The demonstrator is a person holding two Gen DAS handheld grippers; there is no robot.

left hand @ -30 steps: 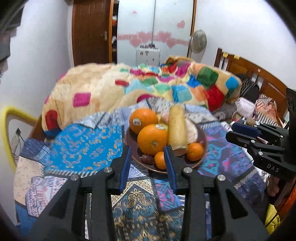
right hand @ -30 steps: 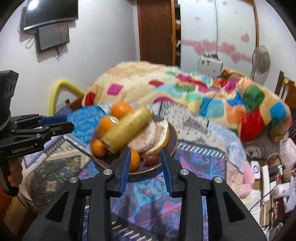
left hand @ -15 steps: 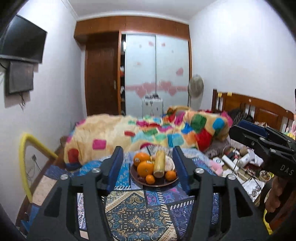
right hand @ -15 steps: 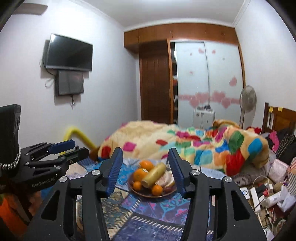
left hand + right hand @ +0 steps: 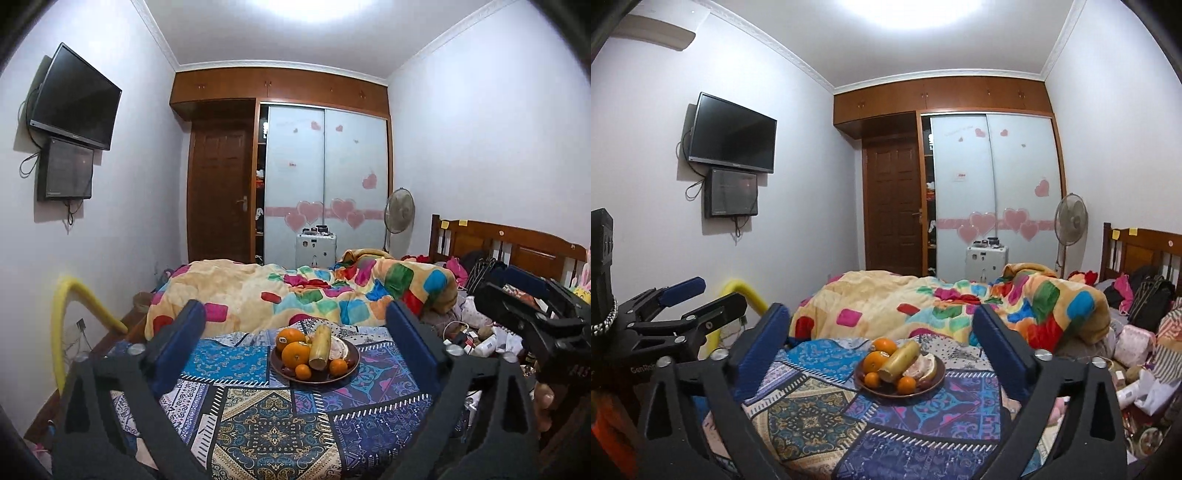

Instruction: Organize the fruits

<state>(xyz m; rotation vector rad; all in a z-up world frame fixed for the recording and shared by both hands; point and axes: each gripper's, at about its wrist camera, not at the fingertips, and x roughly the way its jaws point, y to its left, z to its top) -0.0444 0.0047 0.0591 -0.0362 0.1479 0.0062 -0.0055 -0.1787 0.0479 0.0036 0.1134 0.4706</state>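
A brown plate (image 5: pixel 351 369) sits on the patterned bedspread (image 5: pixel 277 435). It holds several oranges (image 5: pixel 295 353), a long yellow fruit (image 5: pixel 320 349), a peeled pomelo piece (image 5: pixel 338 348) and a small dark fruit. The plate also shows in the right wrist view (image 5: pixel 932 384) with the oranges (image 5: pixel 873 362) and the yellow fruit (image 5: pixel 899 361). My left gripper (image 5: pixel 295 332) is wide open and empty, well back from the plate. My right gripper (image 5: pixel 879 328) is wide open and empty, also well back.
A colourful blanket (image 5: pixel 303 291) is heaped behind the plate. A yellow tube (image 5: pixel 74 306) stands at the left bed edge. Clutter and bags (image 5: pixel 1137 332) lie at the right by the wooden headboard (image 5: pixel 517 240). A fan (image 5: pixel 1070 221) and wardrobe (image 5: pixel 325 184) stand behind.
Both grippers have pulled far back and up from the plate and opened wide. The plate now looks small and distant; the fruits on it have not moved.
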